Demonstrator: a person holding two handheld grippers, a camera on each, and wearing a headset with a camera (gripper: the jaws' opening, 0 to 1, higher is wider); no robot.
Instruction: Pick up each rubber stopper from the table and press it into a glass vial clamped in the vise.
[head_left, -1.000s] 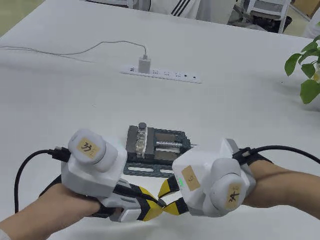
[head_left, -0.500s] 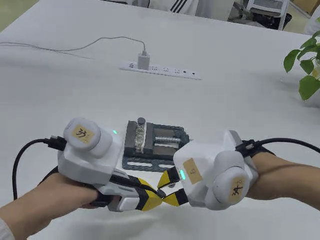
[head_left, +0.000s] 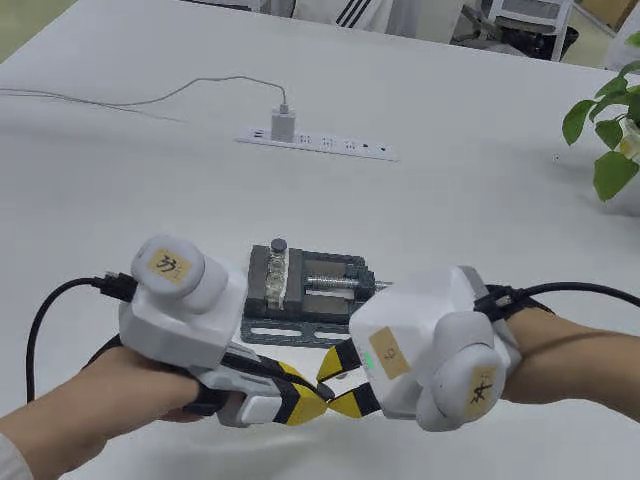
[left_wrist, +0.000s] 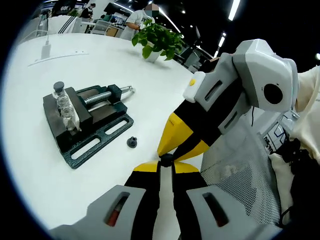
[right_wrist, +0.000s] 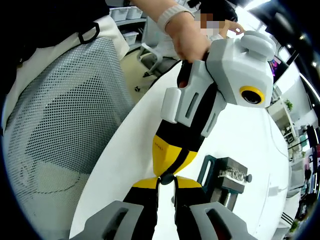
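Right gripper (head_left: 328, 392) has dipped slightly; its sticker (head_left: 388, 351) stays unreadable.

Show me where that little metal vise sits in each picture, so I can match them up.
Head view: vise at the centre.
Left gripper view: vise at upper left.
Right gripper view: vise at lower right.
Shared landmark: the stoppered vial clamped in it.

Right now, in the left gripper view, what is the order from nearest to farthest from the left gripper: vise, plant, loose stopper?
1. Loose stopper, lying on the table just beyond the left gripper.
2. Vise, farther out, toward the view's left.
3. Plant, at the far edge, well behind both.
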